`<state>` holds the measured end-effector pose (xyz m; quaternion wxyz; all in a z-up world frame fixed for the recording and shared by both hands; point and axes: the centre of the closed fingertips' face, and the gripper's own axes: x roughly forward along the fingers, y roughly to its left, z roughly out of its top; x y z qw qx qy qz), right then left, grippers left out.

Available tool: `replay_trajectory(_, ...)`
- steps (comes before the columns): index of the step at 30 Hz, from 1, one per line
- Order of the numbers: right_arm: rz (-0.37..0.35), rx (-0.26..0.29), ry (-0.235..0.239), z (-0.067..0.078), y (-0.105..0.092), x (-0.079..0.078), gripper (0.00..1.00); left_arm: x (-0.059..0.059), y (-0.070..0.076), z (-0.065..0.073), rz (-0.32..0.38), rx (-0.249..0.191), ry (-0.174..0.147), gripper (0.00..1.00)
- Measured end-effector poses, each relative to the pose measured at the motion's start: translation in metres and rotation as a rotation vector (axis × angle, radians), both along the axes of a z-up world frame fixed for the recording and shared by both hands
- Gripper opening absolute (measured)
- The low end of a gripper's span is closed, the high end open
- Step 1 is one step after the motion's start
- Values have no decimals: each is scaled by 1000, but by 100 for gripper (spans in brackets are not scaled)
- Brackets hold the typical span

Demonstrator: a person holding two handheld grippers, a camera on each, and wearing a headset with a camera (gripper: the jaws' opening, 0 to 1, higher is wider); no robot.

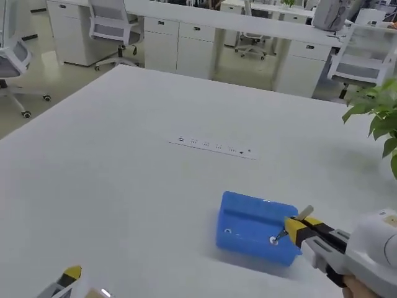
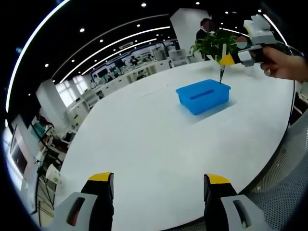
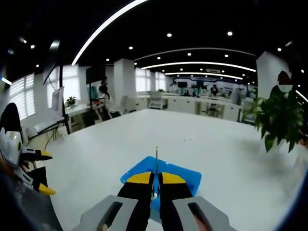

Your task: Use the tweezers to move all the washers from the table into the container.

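Note:
A blue container [image 1: 254,218] stands on the white table [image 1: 124,186] at the near right. My right gripper [image 1: 296,228] is shut on metal tweezers [image 1: 282,234], whose tips reach down into the container, with a small washer [image 1: 273,240] at the tips. Another washer [image 1: 228,233] lies inside at the left. In the right gripper view the tweezers [image 3: 156,166] stick out between the shut jaws [image 3: 155,182] above the container [image 3: 191,179]. My left gripper [image 2: 159,185] is open and holds nothing, low over the table's near edge, far from the container [image 2: 204,96].
A row of flush sockets [image 1: 214,147] sits in the middle of the table. A potted plant [image 1: 379,118] leans in at the right edge. Desks and office chairs [image 1: 115,28] stand beyond the table's far side.

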<state>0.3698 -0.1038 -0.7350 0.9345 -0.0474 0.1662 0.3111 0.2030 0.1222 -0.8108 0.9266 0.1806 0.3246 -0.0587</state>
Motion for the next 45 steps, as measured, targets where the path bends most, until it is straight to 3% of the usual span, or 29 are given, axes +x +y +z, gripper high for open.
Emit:
replay_trajectory(3, 4, -8, 6, -5, 3, 11, 1, 0, -2, 2, -5, -13, -6, 77)
replay_trajectory(12, 17, -55, 44, -30, 7, 23, 1, 0, -10, 13, -14, -132, -10, 77)
replay_trajectory(23, 9, -78, 64, -42, 6, 29, 1, 6, -33, 45, -60, -251, -69, 76)
replay_trajectory(26, 12, -88, 68, -47, 4, 28, 1, 7, -44, 53, -74, -307, -77, 78)
replay_trajectory(33, 17, -111, 91, -61, 1, 28, 1, 14, -62, 70, -125, -356, -97, 78)
replay_trajectory(39, 23, -98, 103, -65, 6, 27, 2, 19, -70, 77, -165, -327, -93, 76)
replay_trajectory(45, 29, -103, 113, -73, 10, 31, 2, 26, -76, 87, -181, -349, -101, 77)
